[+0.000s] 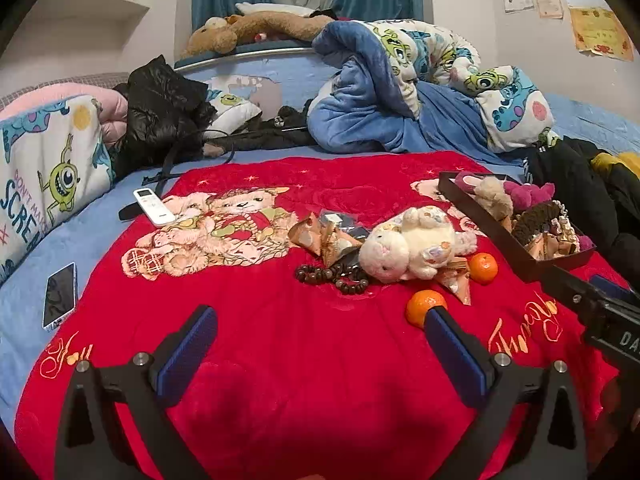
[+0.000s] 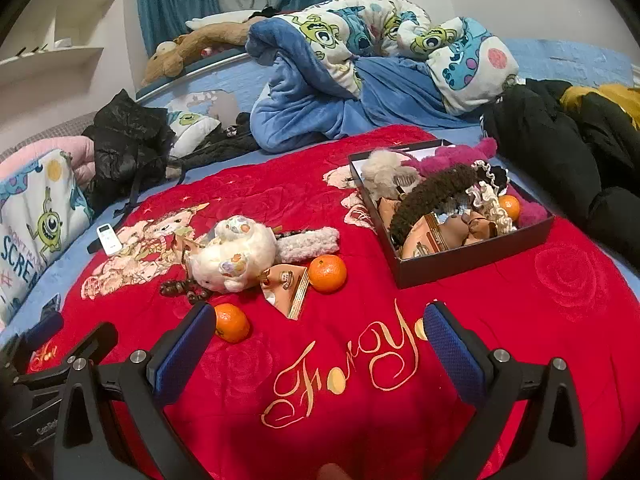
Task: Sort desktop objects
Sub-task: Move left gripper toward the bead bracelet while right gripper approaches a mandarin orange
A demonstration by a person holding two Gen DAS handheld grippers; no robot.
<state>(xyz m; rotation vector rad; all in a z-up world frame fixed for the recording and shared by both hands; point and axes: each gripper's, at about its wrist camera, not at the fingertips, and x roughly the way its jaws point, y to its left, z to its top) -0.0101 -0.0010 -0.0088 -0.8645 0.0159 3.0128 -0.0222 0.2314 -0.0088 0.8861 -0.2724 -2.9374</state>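
On a red blanket [image 1: 280,340] lie a white plush rabbit [image 1: 412,246] [image 2: 234,254], two oranges [image 1: 424,306] [image 1: 483,267] [image 2: 231,322] [image 2: 327,273], a dark bead bracelet [image 1: 334,276], and tan triangular packets [image 1: 320,236] [image 2: 286,288]. A black box [image 2: 472,256] [image 1: 516,240] at the right holds plush toys, hair bands, packets and an orange. My left gripper [image 1: 320,344] hovers open over bare blanket, its right finger just in front of the near orange. My right gripper [image 2: 320,340] is open above the gold lettering, nothing between its fingers.
A white remote [image 1: 154,206] and a phone [image 1: 60,294] lie at the blanket's left edge. Crumpled blue and cartoon-print quilts [image 1: 420,92], a black jacket [image 1: 164,108] and dark clothes [image 2: 560,148] ring the far side of the bed. A brown plush [image 1: 248,28] rests on the headboard.
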